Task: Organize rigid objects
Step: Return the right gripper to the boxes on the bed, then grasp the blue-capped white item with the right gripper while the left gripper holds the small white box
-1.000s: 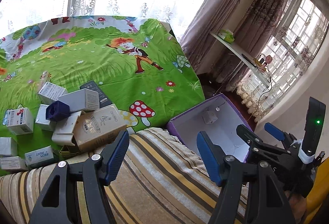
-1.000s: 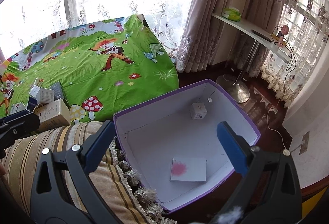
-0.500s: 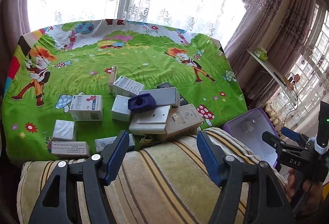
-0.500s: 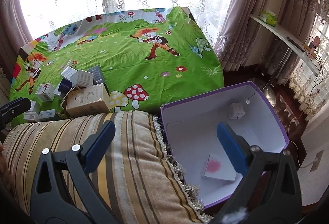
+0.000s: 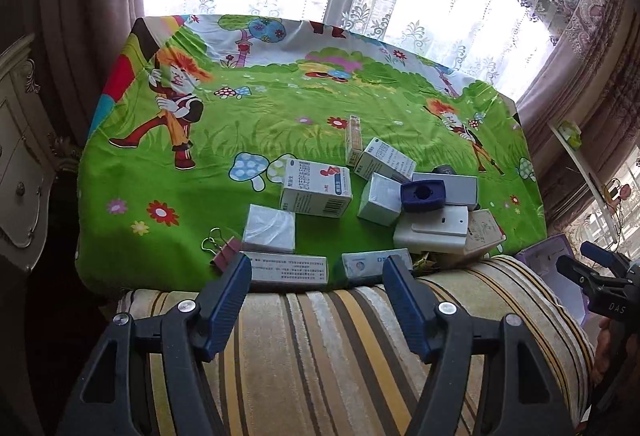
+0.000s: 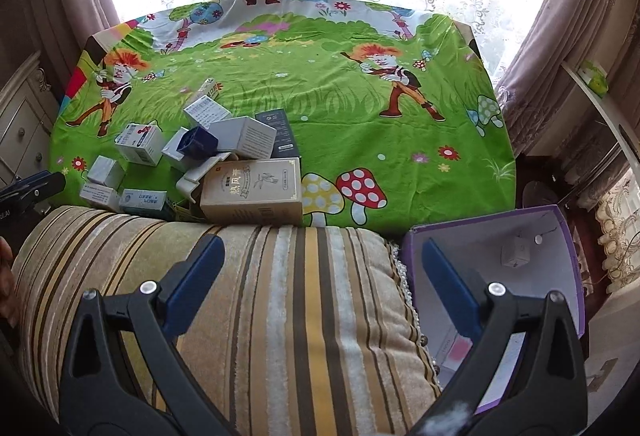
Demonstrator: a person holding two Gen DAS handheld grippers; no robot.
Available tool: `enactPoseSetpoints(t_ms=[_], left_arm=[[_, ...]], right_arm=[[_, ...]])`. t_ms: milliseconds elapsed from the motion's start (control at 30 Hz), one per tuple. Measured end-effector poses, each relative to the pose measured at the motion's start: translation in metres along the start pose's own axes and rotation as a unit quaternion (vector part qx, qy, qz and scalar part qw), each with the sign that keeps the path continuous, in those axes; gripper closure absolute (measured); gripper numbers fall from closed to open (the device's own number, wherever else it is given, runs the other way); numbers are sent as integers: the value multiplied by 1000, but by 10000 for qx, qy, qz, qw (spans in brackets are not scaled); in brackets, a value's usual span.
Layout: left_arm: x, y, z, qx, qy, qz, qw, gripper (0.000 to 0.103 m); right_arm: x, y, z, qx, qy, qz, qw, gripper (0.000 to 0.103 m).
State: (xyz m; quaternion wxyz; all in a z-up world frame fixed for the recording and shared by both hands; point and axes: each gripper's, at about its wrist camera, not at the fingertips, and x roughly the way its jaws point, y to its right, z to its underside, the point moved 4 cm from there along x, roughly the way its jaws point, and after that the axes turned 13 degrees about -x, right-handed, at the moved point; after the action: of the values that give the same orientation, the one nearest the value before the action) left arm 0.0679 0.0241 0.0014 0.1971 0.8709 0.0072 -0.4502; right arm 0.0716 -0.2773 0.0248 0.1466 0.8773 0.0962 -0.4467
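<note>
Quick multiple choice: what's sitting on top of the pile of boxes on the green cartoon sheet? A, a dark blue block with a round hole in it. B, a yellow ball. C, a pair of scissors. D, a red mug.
A: a dark blue block with a round hole rests on the white and grey boxes in the pile; no mug, scissors or ball shows in either wrist view.

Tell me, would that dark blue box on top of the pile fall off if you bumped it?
Probably. The dark blue box sits tilted on other boxes, so a bump could slide it off. It looks like stiff, light cardboard, so it likely wouldn't break.
</note>
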Motion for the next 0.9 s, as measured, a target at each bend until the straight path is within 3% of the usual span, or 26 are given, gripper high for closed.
enactPoseSetpoints(t_ms=[533, 767, 900], left_arm=[[83, -23, -33, 83, -876, -860, 9924, 34], [104, -24, -38, 152, -1053, -968, 9896, 34], [107, -23, -37, 204, -1067, -935, 9897, 34]], right_arm=[[63, -32, -54, -609, -321, -352, 9970, 3], [78, -71, -79, -1405, -225, -396, 9890, 3], [88, -95, -91, -2092, -55, -368, 9772, 3]])
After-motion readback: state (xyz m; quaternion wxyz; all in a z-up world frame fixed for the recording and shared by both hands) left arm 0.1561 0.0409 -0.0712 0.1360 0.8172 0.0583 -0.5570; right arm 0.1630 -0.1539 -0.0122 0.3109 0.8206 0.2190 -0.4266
